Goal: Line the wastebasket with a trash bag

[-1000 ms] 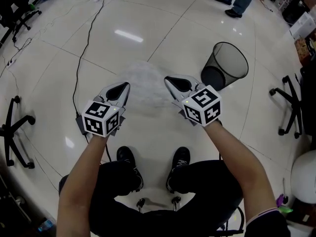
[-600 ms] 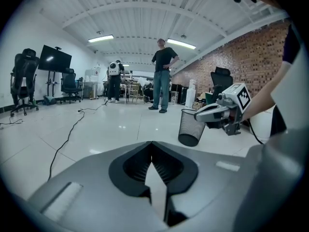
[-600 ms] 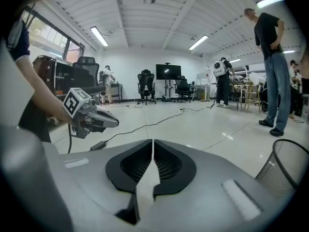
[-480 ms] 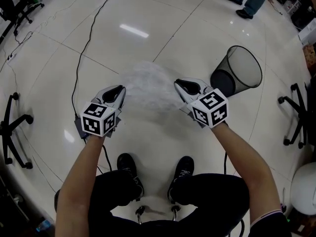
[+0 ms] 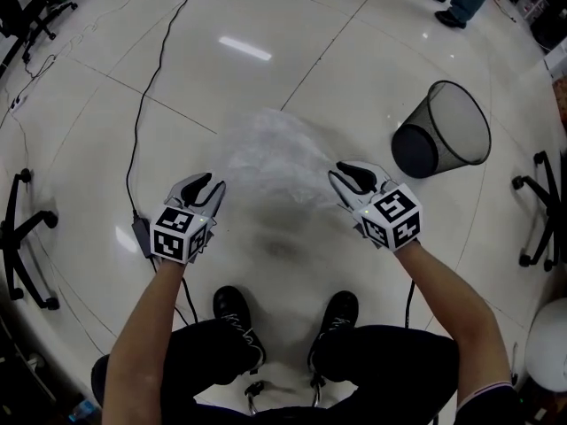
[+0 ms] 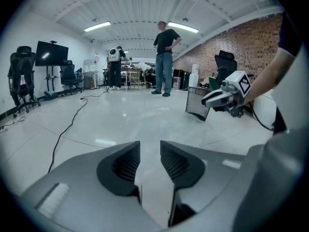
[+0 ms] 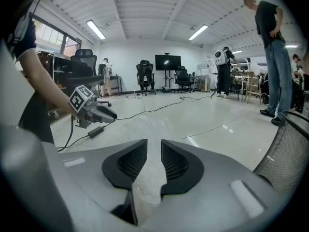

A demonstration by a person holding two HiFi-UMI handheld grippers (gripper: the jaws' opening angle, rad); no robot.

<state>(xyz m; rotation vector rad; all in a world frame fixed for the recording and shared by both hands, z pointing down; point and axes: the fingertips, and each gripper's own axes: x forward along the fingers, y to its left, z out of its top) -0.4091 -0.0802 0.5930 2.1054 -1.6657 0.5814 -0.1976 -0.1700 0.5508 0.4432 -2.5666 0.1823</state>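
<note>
A clear, crinkled trash bag (image 5: 266,162) lies spread loosely over the white floor between and beyond my two grippers. My left gripper (image 5: 206,184) is at the bag's left edge. Its jaws are opening, and in the left gripper view (image 6: 149,148) only floor shows in the gap. My right gripper (image 5: 348,174) is at the bag's right edge, jaws also opening. A strip of thin film (image 7: 144,193) hangs low in its throat, not pressed by the pads (image 7: 130,161). The black mesh wastebasket (image 5: 446,131) stands on the floor, off to the right past the right gripper.
A black cable (image 5: 146,96) runs across the floor to a power adapter (image 5: 141,234) beside my left hand. Office chairs stand at the left (image 5: 22,237) and right (image 5: 540,211). A person (image 6: 164,57) stands farther down the room. My shoes (image 5: 235,312) are below the bag.
Both grippers have come down toward the floor and their jaws have gone from shut to apart. The bag has sunk and spread wider between them.
</note>
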